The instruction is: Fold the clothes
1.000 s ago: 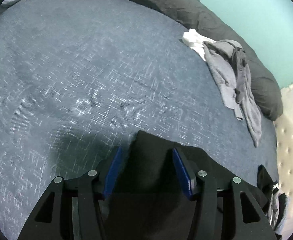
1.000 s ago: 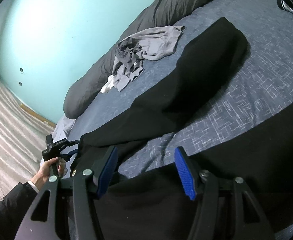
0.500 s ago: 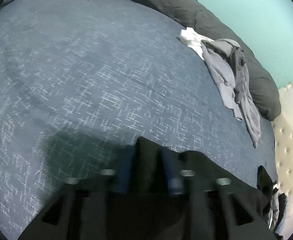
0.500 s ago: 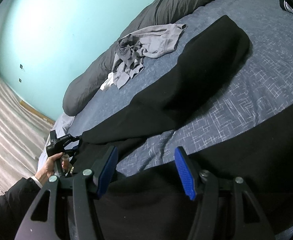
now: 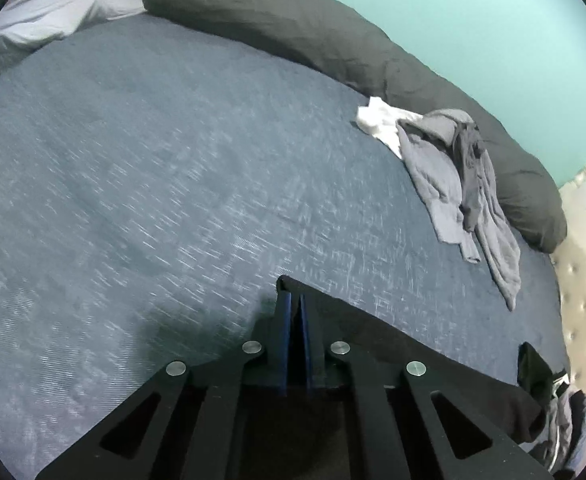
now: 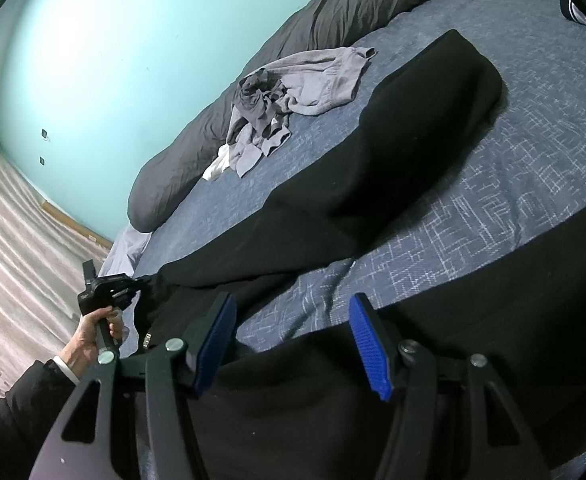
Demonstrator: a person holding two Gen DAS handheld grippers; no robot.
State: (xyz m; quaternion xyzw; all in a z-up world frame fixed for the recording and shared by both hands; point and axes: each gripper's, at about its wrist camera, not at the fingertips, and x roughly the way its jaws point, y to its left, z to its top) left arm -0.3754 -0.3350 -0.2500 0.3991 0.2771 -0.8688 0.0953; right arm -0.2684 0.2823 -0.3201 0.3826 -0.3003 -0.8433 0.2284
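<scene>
A long black garment [image 6: 393,152] lies spread across the blue bedspread [image 6: 533,168], one end reaching toward the headboard. In the left wrist view my left gripper [image 5: 295,304] is shut on a corner of this black garment [image 5: 373,336], lifted a little off the bed. The right wrist view shows that left gripper [image 6: 133,285] at the bed's edge, held by a person's hand [image 6: 89,336], with the black cloth running up to it. My right gripper [image 6: 293,300] stands open over the garment's near part, its blue pads apart and pressing nothing.
A heap of grey clothes [image 5: 465,184] with a white piece [image 5: 377,120] lies by the rolled dark grey duvet [image 5: 313,36]. More dark clothes [image 5: 549,408] sit by the tufted headboard [image 5: 585,300]. The teal wall [image 6: 113,60] and striped floor [image 6: 9,240] lie beyond the bed.
My left gripper's jaws have closed onto the black garment's corner and the gripper has risen, pulling the cloth up. My right gripper has kept still and open.
</scene>
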